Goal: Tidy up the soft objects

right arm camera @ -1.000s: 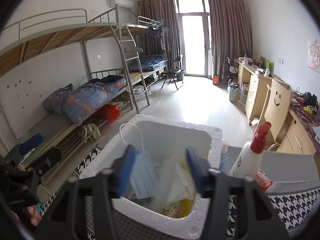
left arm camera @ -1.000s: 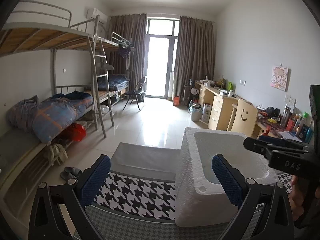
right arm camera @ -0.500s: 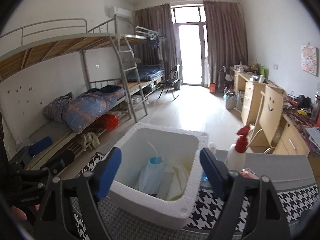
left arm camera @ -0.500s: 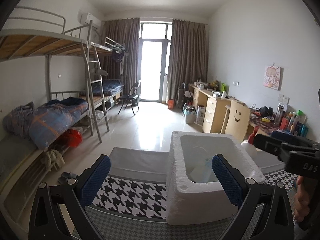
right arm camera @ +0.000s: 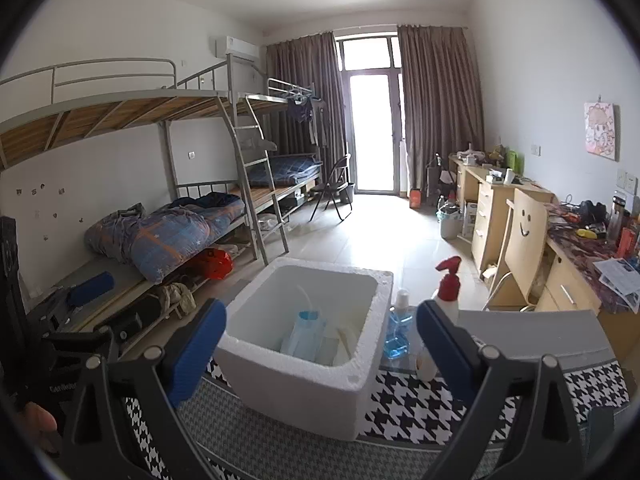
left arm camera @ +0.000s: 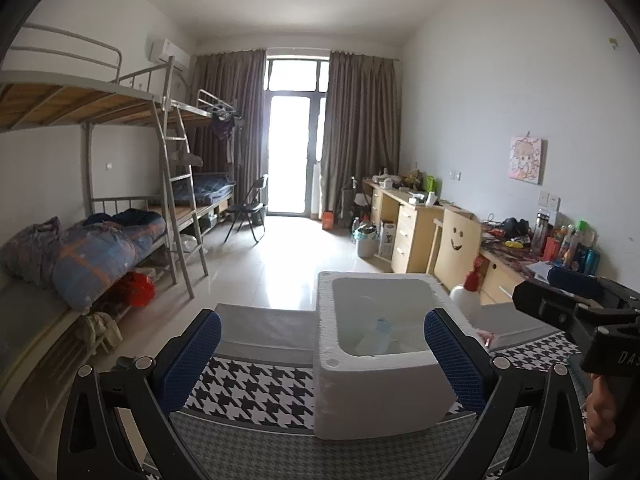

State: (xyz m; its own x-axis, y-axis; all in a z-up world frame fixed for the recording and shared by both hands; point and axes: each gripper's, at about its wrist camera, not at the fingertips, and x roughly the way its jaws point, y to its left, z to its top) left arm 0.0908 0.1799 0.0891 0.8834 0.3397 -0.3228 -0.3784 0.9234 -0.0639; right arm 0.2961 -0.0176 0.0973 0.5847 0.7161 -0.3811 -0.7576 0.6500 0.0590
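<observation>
A white foam box (right arm camera: 304, 372) (left arm camera: 376, 392) stands on a houndstooth cloth (right arm camera: 420, 404) over the table. Inside it lies a blue face mask (right arm camera: 306, 334) with other pale soft items; in the left wrist view only a bit of the mask (left arm camera: 382, 326) shows. My right gripper (right arm camera: 320, 344) sits back from the box's near wall, its jaws opening wide with nothing held between them. My left gripper (left arm camera: 322, 354) is open and empty, to the left of the box's front corner. The right gripper's body also shows at the right edge of the left wrist view.
A red-topped spray bottle (right arm camera: 448, 288), a blue liquid bottle (right arm camera: 398, 328) and a small white tube (right arm camera: 426, 366) stand right of the box. Bunk beds (right arm camera: 168, 224) line the left wall, desks and a smiley-face chair (right arm camera: 524, 240) the right.
The right gripper let go of the blue mask, which now lies in the box, then opened wide and drew back. The left gripper also pulled back from the box.
</observation>
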